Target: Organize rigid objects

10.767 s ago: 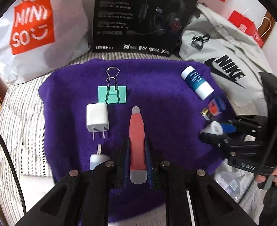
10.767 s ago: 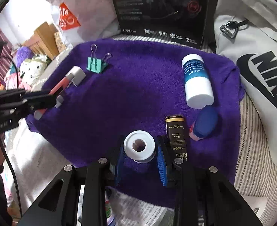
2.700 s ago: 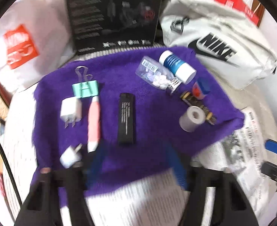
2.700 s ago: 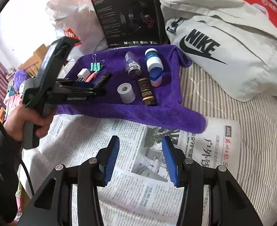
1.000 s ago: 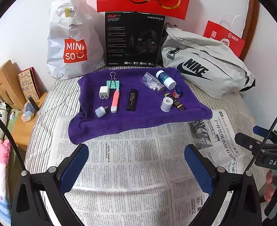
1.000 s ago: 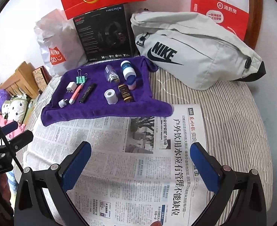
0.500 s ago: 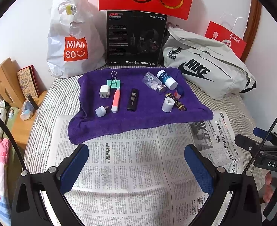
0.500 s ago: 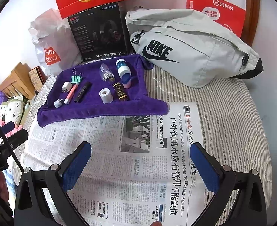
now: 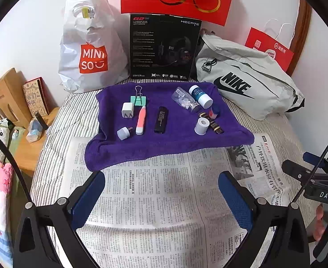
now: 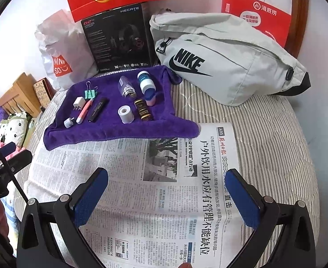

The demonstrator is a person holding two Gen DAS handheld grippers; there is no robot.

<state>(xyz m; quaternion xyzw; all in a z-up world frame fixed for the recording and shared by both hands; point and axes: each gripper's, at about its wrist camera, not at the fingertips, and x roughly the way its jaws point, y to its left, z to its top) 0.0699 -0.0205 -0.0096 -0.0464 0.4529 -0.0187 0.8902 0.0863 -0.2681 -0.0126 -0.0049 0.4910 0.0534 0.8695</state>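
Left wrist view: your left gripper (image 9: 161, 192) hangs over the newspaper (image 9: 155, 201) with its blue-padded fingers (image 9: 88, 198) spread wide apart and nothing between them. Your right gripper (image 10: 166, 192) is in the same state in its own view, fingers wide apart and empty above the newspaper, and it also shows at the right edge of the left view, held in your hand (image 9: 326, 223).

The task's things all lie on the purple towel (image 9: 164, 143) spread on the striped bed (image 9: 74, 111), beyond the far edge of the newspaper and well apart from both grippers. On the towel's left side you have the green binder clip (image 9: 138, 99), the white charger plug (image 9: 127, 109) just beside it, the pink tool (image 9: 141, 120) lying lengthwise, and a small white adapter (image 9: 123, 132) near the front. The black lighter-shaped bar (image 9: 161, 119) lies near the middle. On the right side sit the clear pill bottle (image 9: 186, 101) and the blue-and-white bottle (image 9: 200, 96), both on their sides, with the white tape roll (image 9: 201, 125) standing upright next to the dark gold-labelled bottle (image 9: 214, 126) and a small blue-capped item (image 9: 214, 112) behind them.

Behind the towel stand a white Miniso bag (image 9: 90, 49), a black headset box (image 9: 164, 47) and a grey Nike bag (image 9: 248, 84).
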